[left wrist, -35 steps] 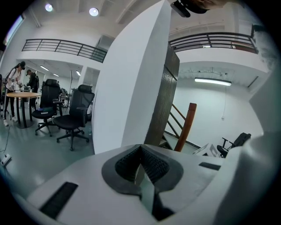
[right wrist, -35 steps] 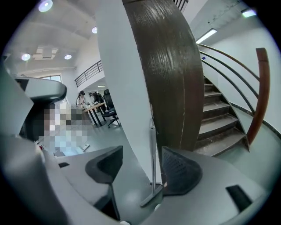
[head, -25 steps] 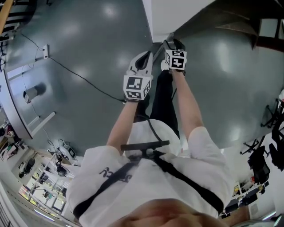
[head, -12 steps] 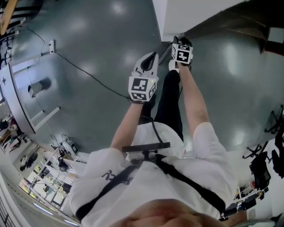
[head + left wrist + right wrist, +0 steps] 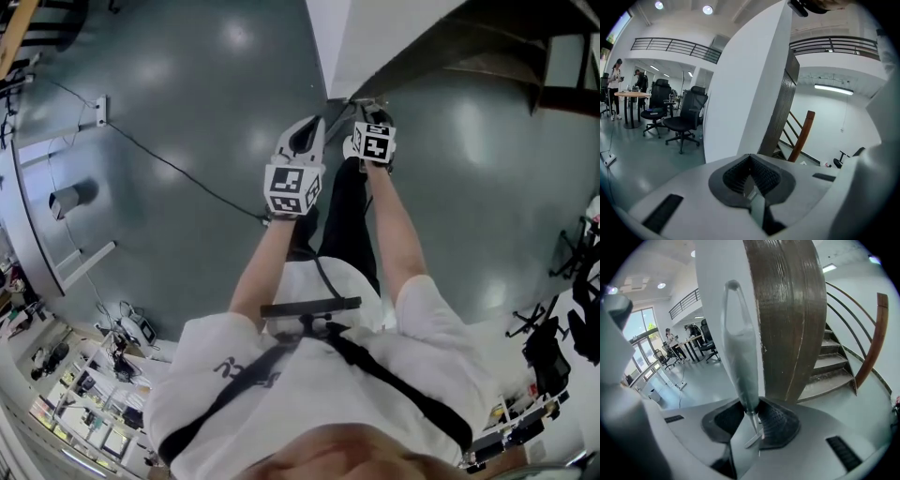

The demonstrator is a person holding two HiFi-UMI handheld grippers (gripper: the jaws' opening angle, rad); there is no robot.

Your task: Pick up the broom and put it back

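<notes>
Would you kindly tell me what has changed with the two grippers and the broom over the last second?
The right gripper has shifted slightly back toward the person, and its jaws have closed onto the grey broom handle, which now stands pinched between the pads. The left gripper stays shut and empty beside it, and the handle still stands by the white wall corner.
</notes>
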